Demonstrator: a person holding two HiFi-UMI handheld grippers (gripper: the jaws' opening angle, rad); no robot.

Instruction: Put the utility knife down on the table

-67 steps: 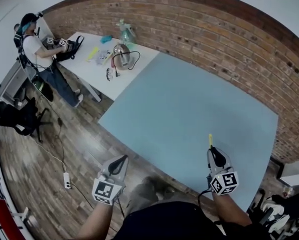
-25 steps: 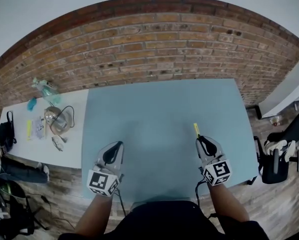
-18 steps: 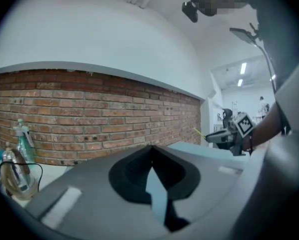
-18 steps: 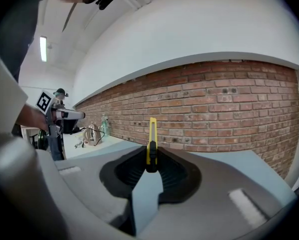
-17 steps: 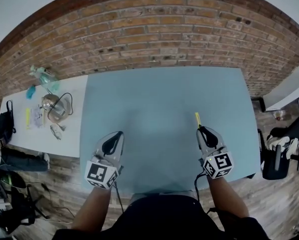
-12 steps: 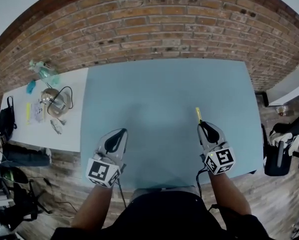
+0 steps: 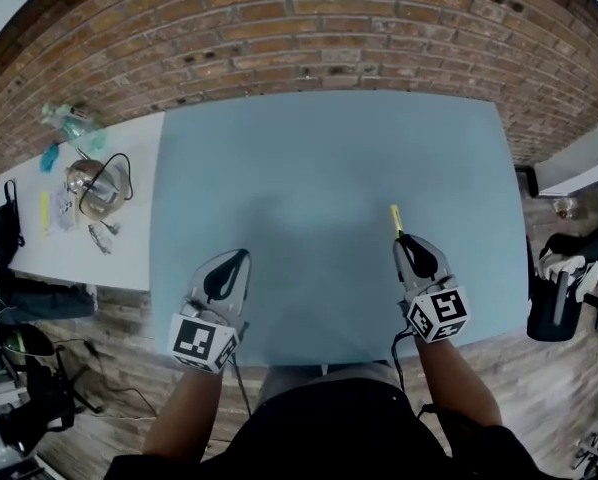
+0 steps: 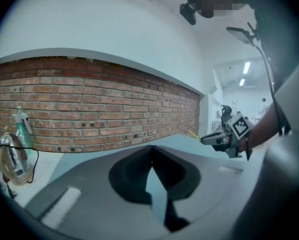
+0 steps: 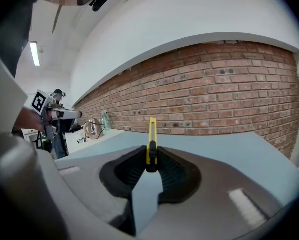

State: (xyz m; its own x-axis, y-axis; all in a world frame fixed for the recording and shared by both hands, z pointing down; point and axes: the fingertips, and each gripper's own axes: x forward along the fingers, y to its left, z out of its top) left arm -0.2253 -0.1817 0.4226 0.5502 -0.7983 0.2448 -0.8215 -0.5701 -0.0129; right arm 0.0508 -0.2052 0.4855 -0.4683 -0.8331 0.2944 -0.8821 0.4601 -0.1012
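A slim yellow utility knife (image 9: pixel 151 144) with a black slider is clamped edge-up between the jaws of my right gripper (image 9: pixel 151 168), its yellow tip pointing toward the brick wall. In the head view the utility knife (image 7: pixel 396 218) sticks out ahead of the right gripper (image 7: pixel 407 243), over the right part of the light blue table (image 7: pixel 319 178). My left gripper (image 7: pixel 241 258) hovers over the table's near left part. In the left gripper view the left gripper (image 8: pixel 150 149) has its jaw tips together with nothing between them. That view also shows the right gripper (image 8: pixel 205 140) off to the right.
A white side table (image 7: pixel 39 248) on the left carries a coiled cable, a spray bottle (image 7: pixel 64 120) and small items. A brick wall (image 7: pixel 329 28) runs behind the blue table. A dark chair (image 7: pixel 569 288) stands at the right, with wooden floor around.
Both grippers have sunk toward the blue table, and the head view has tipped down so the table fills more of the frame. The knife stays clamped in the right gripper.
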